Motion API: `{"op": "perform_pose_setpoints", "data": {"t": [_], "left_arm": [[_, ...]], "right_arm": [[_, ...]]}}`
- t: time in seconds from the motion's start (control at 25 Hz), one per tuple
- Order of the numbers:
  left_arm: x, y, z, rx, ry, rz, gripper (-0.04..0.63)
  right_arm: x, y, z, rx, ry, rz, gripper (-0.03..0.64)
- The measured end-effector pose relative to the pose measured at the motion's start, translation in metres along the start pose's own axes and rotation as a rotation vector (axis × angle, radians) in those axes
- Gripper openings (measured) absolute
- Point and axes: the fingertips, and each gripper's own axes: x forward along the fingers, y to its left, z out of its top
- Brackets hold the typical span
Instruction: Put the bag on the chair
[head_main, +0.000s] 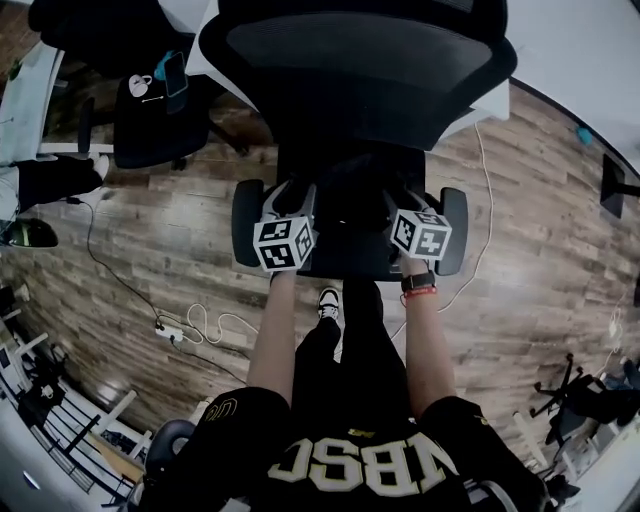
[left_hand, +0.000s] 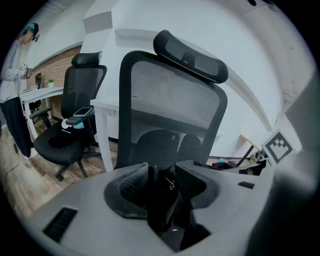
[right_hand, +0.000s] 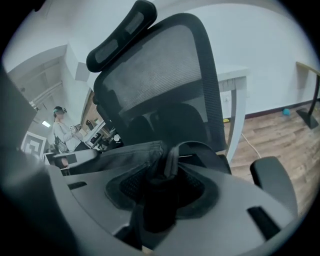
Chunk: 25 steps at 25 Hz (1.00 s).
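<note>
Left gripper (left_hand: 162, 185) and right gripper (right_hand: 162, 187) each part-closed, pinching the black bag (head_main: 350, 195) over the mesh office chair (head_main: 360, 70) seat at frame centre, armrests (head_main: 247, 220) flanking both grippers, second chair (head_main: 160, 125) bearing a phone (head_main: 174, 72) upper left, power strip (head_main: 168, 331) lower left.

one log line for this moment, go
left claw: shut on black fabric bag | right claw: shut on bag | bag: over black mesh office chair seat

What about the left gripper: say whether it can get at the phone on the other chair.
Probably not: the left gripper is shut on the bag, and the phone lies well off left.
</note>
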Motion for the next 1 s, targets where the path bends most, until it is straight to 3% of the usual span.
{"op": "perform_pose_setpoints", "data": {"t": [0.32, 0.6, 0.88, 1.0], "left_arm": [[0.063, 0.035, -0.057, -0.035, 0.077, 0.047, 0.175], [0.112, 0.051, -0.054, 0.016, 0.070, 0.054, 0.176], [0.151, 0.068, -0.042, 0.032, 0.077, 0.069, 0.203], [0.157, 0.064, -0.039, 0.035, 0.068, 0.047, 0.299]], "right_arm": [[0.061, -0.037, -0.031, -0.004, 0.095, -0.039, 0.150], [0.099, -0.080, -0.018, -0.046, 0.080, -0.110, 0.173], [0.125, -0.108, -0.011, -0.086, 0.137, -0.102, 0.266], [0.126, -0.116, -0.009, -0.063, 0.138, -0.085, 0.340]]}}
